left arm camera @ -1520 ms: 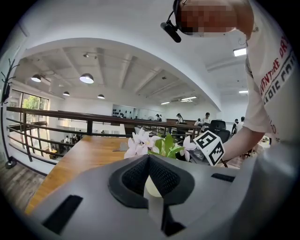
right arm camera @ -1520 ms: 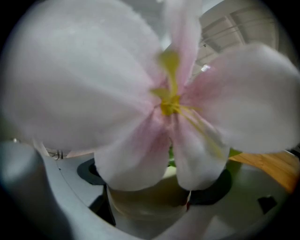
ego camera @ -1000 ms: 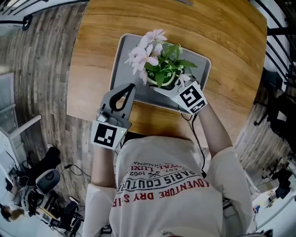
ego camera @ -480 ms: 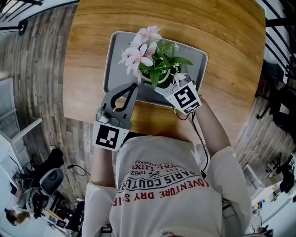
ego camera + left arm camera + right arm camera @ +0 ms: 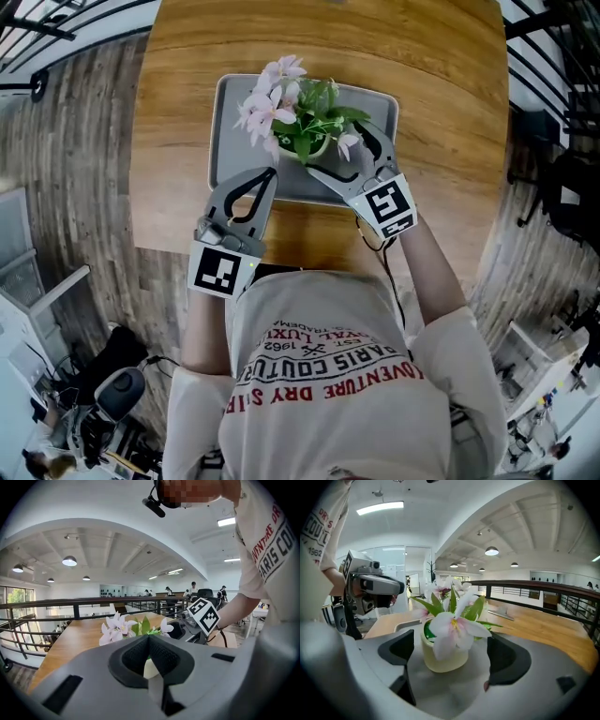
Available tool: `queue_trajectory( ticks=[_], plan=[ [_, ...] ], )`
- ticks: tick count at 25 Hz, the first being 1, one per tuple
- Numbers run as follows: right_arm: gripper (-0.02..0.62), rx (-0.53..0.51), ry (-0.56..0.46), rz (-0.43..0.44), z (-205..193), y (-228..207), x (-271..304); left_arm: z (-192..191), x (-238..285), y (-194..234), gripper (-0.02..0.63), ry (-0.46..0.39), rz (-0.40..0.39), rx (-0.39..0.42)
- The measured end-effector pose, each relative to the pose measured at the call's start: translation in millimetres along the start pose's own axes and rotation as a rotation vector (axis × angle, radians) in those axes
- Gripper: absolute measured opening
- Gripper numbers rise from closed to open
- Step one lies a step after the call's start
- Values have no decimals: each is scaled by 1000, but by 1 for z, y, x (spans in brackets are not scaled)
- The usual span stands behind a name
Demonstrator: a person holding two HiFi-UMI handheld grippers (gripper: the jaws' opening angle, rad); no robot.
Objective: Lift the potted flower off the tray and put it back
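A cream pot with pink-white flowers and green leaves (image 5: 302, 127) stands upright on the grey tray (image 5: 234, 103) at the middle of the wooden table. My right gripper (image 5: 343, 150) is open, one jaw on each side of the pot, and neither jaw touches it. In the right gripper view the pot (image 5: 443, 656) sits between the two dark pads (image 5: 504, 660) with gaps on both sides. My left gripper (image 5: 266, 175) is shut and empty over the tray's near edge, left of the pot. In the left gripper view the flowers (image 5: 123, 627) show beyond the shut jaws.
The round wooden table (image 5: 450, 112) extends around the tray on all sides. Its near edge lies just under my forearms. Plank flooring (image 5: 84, 141) and dark railings surround the table. Equipment lies on the floor at the lower left (image 5: 103, 403).
The right gripper's jaws have spread apart and now show on both sides of the pot. The pot sits a little farther in on the tray. The left gripper has stayed put.
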State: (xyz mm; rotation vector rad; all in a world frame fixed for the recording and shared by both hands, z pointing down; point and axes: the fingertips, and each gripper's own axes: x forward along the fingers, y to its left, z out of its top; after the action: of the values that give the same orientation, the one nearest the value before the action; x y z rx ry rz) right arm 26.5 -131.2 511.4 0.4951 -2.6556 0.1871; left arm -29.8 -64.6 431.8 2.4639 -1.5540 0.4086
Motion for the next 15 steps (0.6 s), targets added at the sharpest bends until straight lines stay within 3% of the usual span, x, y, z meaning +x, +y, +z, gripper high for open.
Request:
queue_trajectory(
  ticks=[10,11,13,15],
  plan=[
    [467,34,-64,-214,37,21,-62,22,-41,-10,12,-51,-77,78],
    [418,28,-76,-261,42,21,-69,24,-45,-10,12,-58,-82,84],
    [130,28,-115,-384,52,17,-85,30,-53,-10,12,-77,-91,97],
    [98,38,-149,-445,62,21,-97,35,-62,-10,12,-95,-99,109]
  ],
)
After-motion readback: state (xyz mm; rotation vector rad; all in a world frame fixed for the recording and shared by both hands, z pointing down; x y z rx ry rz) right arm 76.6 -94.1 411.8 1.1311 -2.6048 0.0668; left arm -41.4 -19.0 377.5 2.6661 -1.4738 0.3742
